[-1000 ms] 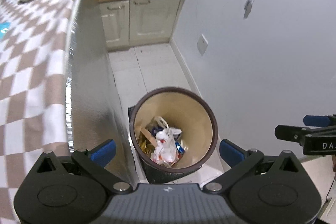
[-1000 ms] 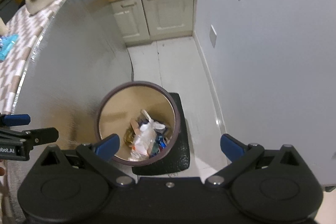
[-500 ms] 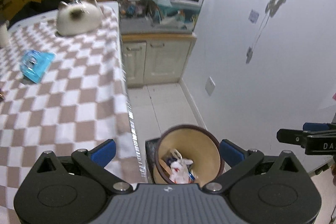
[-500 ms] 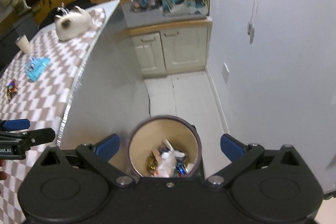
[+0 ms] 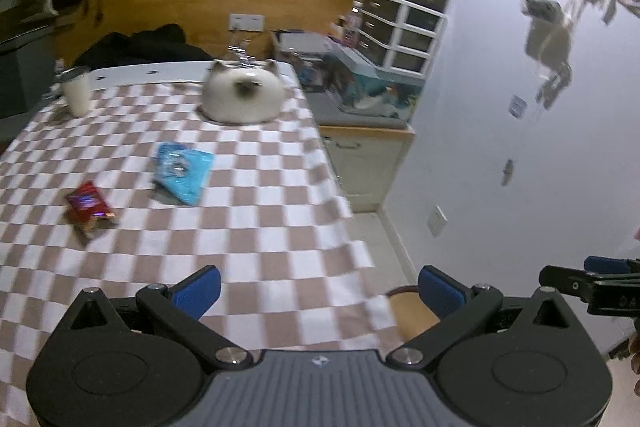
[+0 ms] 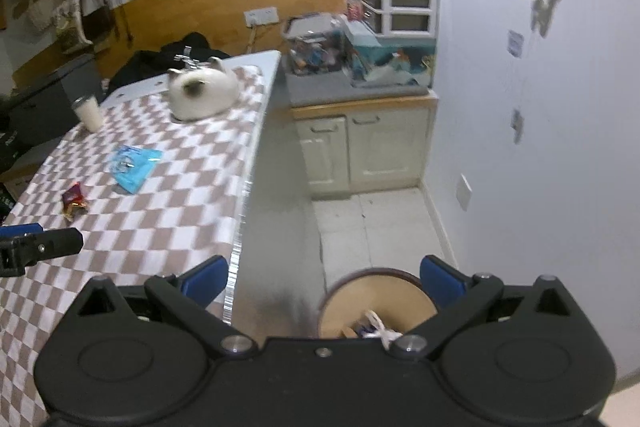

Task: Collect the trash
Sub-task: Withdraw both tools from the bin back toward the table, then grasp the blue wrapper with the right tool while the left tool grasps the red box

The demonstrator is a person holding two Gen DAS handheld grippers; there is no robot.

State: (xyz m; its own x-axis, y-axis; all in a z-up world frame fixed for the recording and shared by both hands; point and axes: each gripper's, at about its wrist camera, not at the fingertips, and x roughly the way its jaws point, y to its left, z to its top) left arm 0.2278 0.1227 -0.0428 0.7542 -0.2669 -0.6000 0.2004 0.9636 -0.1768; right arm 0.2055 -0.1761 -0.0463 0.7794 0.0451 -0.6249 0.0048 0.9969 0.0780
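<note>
Two pieces of trash left on the counter (image 5: 256, 227), under a brown-and-white checked cloth.

Item 1: blue packet (image 5: 183, 173), flat, mid-counter, well apart from the near edge. Print on it too blurred to read.

Item 2: red wrapper (image 5: 89, 205), crumpled, lying near the blue packet on its left side. Lettering not legible.

Item 3: trash bin (image 6: 378, 307), round, dark rim, on the floor just beside the counter end. It holds a white bag and mixed scraps, so part of the collecting looks done.

Item 4: left gripper (image 5: 318, 289), jaws spread wide, nothing between them, hovering over the near counter edge.

Item 5: right gripper (image 6: 324, 281), jaws spread wide, empty, above the bin. Partial writing on its side in the left view, "DA", the rest cut off.

Not trash, by appearance: white cat-shaped ornament (image 5: 240, 95) and pale cup (image 5: 76, 95) at the far end of the counter.

Status, as a judgement: roughly midway; both wrappers remain to be picked up and carried to the bin.
</note>
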